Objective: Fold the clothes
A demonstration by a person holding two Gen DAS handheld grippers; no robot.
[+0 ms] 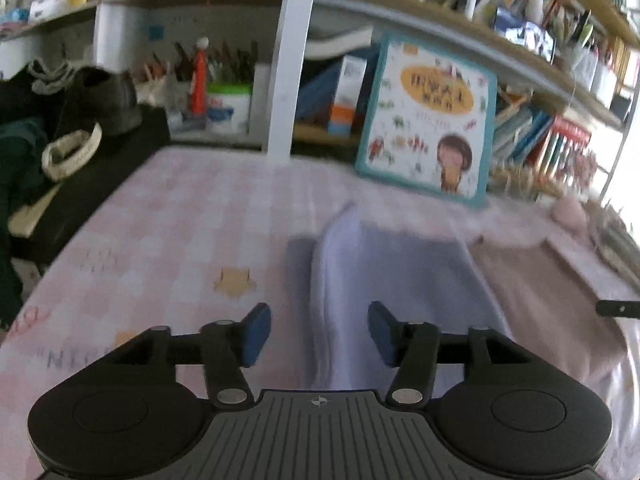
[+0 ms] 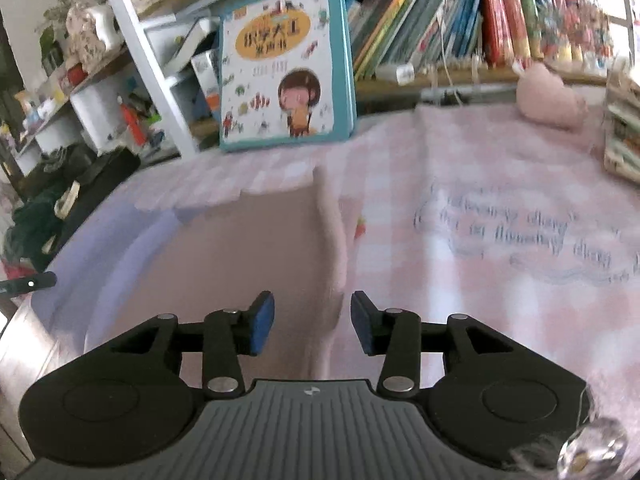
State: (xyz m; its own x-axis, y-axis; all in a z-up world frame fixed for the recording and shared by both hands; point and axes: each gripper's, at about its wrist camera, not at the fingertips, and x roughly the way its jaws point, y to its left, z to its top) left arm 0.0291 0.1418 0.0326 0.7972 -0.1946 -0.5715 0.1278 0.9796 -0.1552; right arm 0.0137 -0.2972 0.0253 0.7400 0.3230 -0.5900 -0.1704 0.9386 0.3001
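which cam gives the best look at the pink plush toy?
Right wrist. The pink plush toy lies in full view on the pink checked cloth in front of the bookshelf, its outline readable despite blur. The left wrist view shows it only as a small smeared pink blob near the right edge.

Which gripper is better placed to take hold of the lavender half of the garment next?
Left. The left gripper stands open right over the lavender part's raised fold; the right gripper is open over the pink part.

Black grippers, blue-padded fingers (image 1: 256, 334)
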